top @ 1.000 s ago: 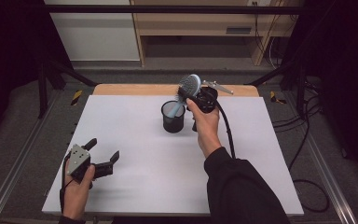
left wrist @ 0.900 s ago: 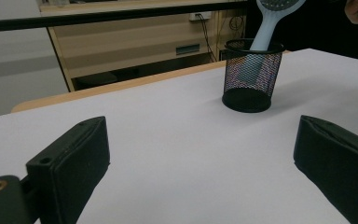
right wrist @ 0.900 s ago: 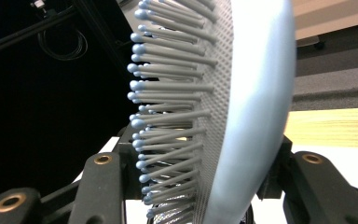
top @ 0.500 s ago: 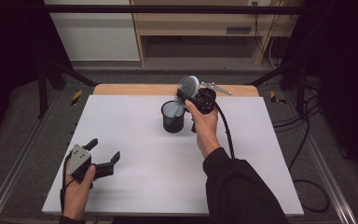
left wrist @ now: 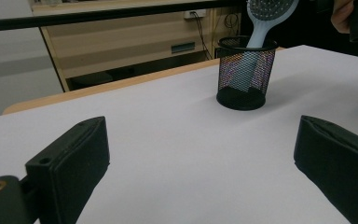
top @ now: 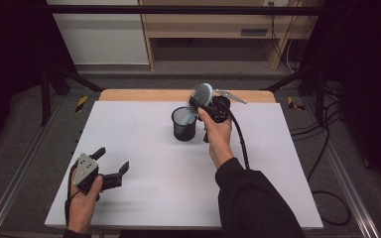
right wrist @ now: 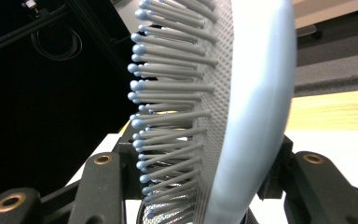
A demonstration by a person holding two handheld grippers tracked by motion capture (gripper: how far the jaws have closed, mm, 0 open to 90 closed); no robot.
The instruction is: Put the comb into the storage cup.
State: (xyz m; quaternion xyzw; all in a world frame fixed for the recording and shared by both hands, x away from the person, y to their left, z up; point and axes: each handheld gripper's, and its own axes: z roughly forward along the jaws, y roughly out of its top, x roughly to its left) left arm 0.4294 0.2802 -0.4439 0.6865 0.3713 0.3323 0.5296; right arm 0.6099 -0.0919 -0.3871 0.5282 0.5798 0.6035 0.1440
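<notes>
A light-blue hairbrush [top: 203, 94] with grey bristles leans out of a black mesh cup [top: 184, 125] at the back middle of the white table [top: 154, 163]. Its handle is down in the cup and its head sticks up to the right. My right gripper [top: 199, 102] is shut on the brush head; in the right gripper view the hairbrush [right wrist: 256, 93] sits between the two jaws of the right gripper [right wrist: 205, 186], bristles toward the left one. My left gripper [top: 113, 158] rests open near the front left with nothing in it. From the left gripper [left wrist: 200, 158], the cup [left wrist: 246, 74] and hairbrush [left wrist: 263, 18] stand far ahead.
A silvery metal piece [top: 230, 95] lies on the wooden strip [top: 144, 94] along the table's back edge, just behind my right hand. A wooden shelf unit [top: 213, 29] stands beyond the table. Cables [top: 322, 148] trail on the floor to the right.
</notes>
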